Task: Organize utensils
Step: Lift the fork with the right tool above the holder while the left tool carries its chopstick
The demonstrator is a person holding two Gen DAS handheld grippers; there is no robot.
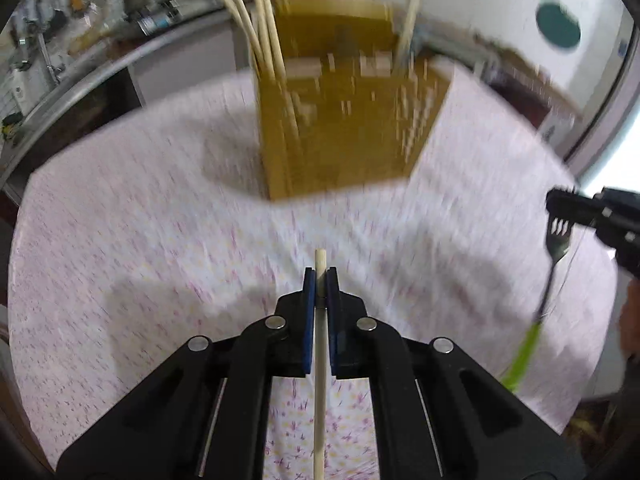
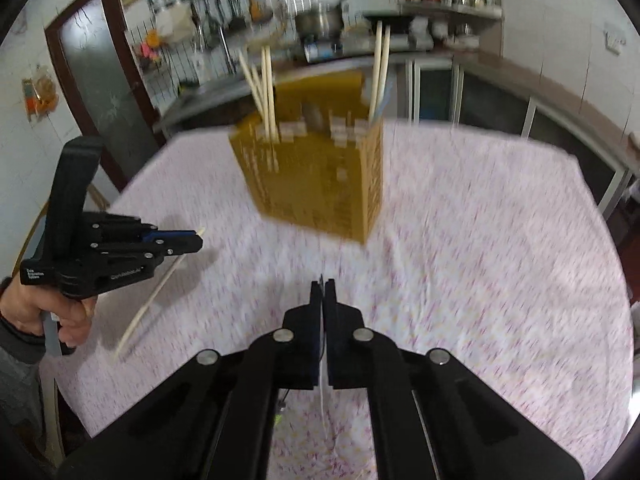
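Left gripper [image 1: 321, 276] clamped narrow on a single pale chopstick [image 1: 320, 380], tip poking just past the blue pads, long end trailing back under the jaws and out of the bottom of the view. Right gripper [image 2: 322, 286] pinched almost fully together on a fork [image 1: 557, 240] near its tines, as seen from the left wrist view, green handle [image 1: 522, 356] dangling below. Both held above the flowered tablecloth [image 1: 160, 240], well apart from the yellow slotted utensil holder [image 2: 316, 184] standing upright at mid-table with more chopsticks [image 2: 266, 84] already leaning in its left and right compartments. Likely risks: chopstick gripped close to one end, so prone to pivoting or slipping between the pads on the way over; long free end apt to catch the cloth or the holder's rim; fork hanging heavy from a thin grip, liable to swing or drop; a hard knock against the tall, light-looking holder could tip it. Hard to make out: holder and cloth smeared by motion blur, so inner dividers and compartment contents unclear; fork barely visible in the right wrist view, only a thin sliver between the pads; grey shape inside the holder not identifiable; kitchen counter and shelves behind too blurred for detail.
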